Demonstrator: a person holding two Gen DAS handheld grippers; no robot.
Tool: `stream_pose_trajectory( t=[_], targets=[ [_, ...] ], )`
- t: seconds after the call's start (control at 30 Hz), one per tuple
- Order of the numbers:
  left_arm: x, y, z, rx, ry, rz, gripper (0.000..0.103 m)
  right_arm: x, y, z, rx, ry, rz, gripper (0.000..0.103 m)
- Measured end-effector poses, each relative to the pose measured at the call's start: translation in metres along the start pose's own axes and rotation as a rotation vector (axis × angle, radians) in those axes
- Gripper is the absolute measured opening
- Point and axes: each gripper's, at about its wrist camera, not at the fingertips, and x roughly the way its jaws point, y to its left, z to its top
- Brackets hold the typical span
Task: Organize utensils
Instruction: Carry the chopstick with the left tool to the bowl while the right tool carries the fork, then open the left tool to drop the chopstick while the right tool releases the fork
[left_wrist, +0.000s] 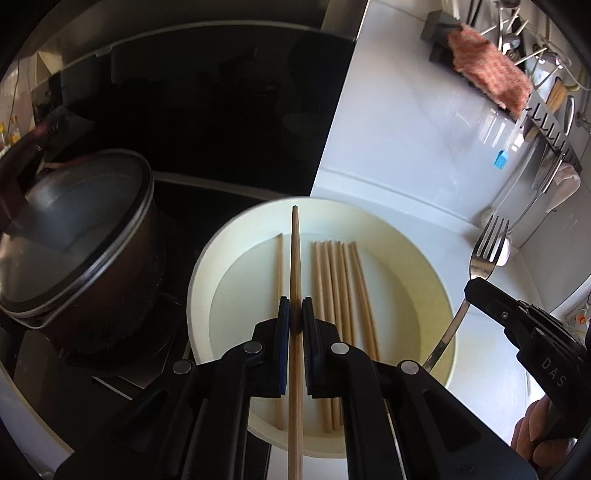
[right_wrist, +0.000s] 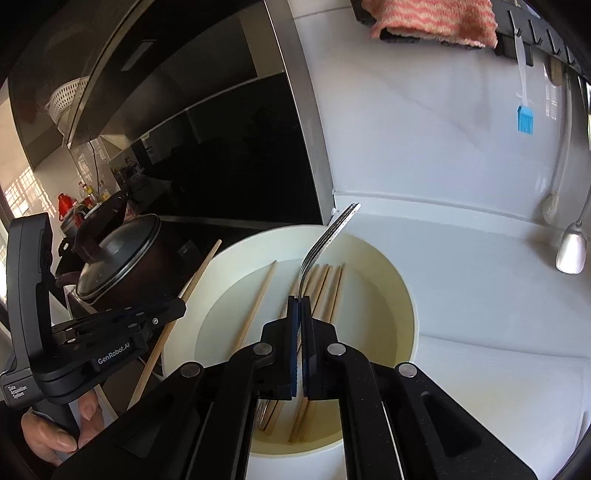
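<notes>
A white bowl (left_wrist: 424, 280) (right_wrist: 399, 295) sits on the counter and holds several wooden chopsticks (left_wrist: 340, 295) (right_wrist: 325, 291). My left gripper (left_wrist: 294, 314) is shut on one wooden chopstick (left_wrist: 295, 258), held above the bowl and pointing away; it shows at the left in the right wrist view (right_wrist: 199, 273). My right gripper (right_wrist: 300, 299) is shut on a metal fork (right_wrist: 325, 240), tines up, over the bowl. In the left wrist view the right gripper (left_wrist: 480, 291) holds the fork (left_wrist: 484, 254) at the bowl's right rim.
A brown pot with a glass lid (left_wrist: 81, 236) (right_wrist: 122, 254) stands on the black stove left of the bowl. A wall rack (left_wrist: 554, 133) holds a pink cloth (left_wrist: 487, 66) (right_wrist: 432, 22), a blue brush (right_wrist: 524, 118) and hanging utensils. A ladle (right_wrist: 572, 251) hangs at the right.
</notes>
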Motion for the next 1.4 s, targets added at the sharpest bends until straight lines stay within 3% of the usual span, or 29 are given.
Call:
stream_pose_trajectory(
  t=[0.27,0.7,1.27,1.33,1.4],
  targets=[
    [0.034,0.015,-0.007,-0.008,0.076,-0.021,0.007,0.049,0.0,-0.01,-0.003,0.139,-0.034,0.002],
    [0.063,0.014,-0.008,-0.041,0.151,0.016,0.007,0.106,-0.01,0.004,0.0,0.31,0.013,0.002],
    [0.087,0.012,0.005,-0.06,0.252,0.053,0.008,0.144,-0.015,0.019,-0.019,0.45,0.02,0.004],
    [0.086,0.012,0.005,-0.066,0.252,0.058,0.013,0.142,-0.015,0.019,-0.025,0.441,0.014,0.005],
    [0.083,0.013,0.005,-0.072,0.245,0.065,0.026,0.137,-0.016,0.02,-0.021,0.426,0.012,0.014]
  ],
)
